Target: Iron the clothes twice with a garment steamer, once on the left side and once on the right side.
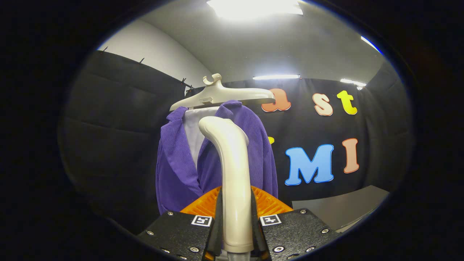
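**Operator A:** Steamer handle position, please.

**Operator B:** Cream-coloured garment steamer handle, upright, seated between the two fingers of the gripper. Both fingers press against its sides, so the gripper is clamped on the handle. The upper end of the handle curves over toward the garment; the head itself faces away and cannot be seen.

**Operator A:** Garment location?

**Operator B:** Purple corduroy jacket, directly beyond the fingers and behind the handle. It hangs front-on and open at the collar, with a white lining visible between the lapels. The curved top of the handle overlaps the area just right of the opening, at upper chest level. Whether the steamer touches the fabric cannot be determined.

**Operator A:** Support?

**Operator B:** Cream plastic hanger, with a hook at the top, carries the jacket by the shoulders. The right hanger arm extends past the shoulder.

**Operator A:** Surroundings?

**Operator B:** Black cloth wall behind and to both sides of the jacket. Grey tabletop low to the right, well apart from the garment. Ceiling light panels overhead, one bright panel directly above and narrower strips near the top of the wall.
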Demonstrator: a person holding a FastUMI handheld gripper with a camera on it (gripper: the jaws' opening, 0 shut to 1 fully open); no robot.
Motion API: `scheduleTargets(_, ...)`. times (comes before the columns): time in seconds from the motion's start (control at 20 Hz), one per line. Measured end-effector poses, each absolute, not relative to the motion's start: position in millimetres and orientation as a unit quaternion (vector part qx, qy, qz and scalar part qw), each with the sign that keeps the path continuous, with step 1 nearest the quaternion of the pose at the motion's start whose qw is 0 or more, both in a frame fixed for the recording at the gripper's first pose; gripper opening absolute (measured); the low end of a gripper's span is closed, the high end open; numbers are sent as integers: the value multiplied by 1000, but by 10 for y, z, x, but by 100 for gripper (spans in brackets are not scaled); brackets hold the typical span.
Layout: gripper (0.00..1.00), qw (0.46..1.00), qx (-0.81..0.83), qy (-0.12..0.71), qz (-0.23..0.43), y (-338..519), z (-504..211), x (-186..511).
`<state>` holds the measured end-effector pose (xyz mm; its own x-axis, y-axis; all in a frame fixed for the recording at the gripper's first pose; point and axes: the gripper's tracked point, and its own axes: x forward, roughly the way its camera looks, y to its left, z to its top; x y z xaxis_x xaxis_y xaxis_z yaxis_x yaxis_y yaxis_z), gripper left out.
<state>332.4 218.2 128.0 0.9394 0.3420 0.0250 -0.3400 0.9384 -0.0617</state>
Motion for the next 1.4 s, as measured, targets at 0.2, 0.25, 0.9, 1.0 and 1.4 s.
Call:
scheduleTargets(0.2, 34, 985, -34, 13, 169, 2125, 960, 3202)
scheduleTargets(0.25, 33, 985, -36, 20, 167, 2109, 900, 3190)
scheduleTargets(0.9, 34, 981, -54, 117, 146, 1810, -160, 2815)
scheduleTargets(1.0, 34, 981, -53, 128, 139, 1756, -264, 2767)
scheduleTargets(1.4, 34, 972, -67, 172, 143, 1762, -857, 2476)
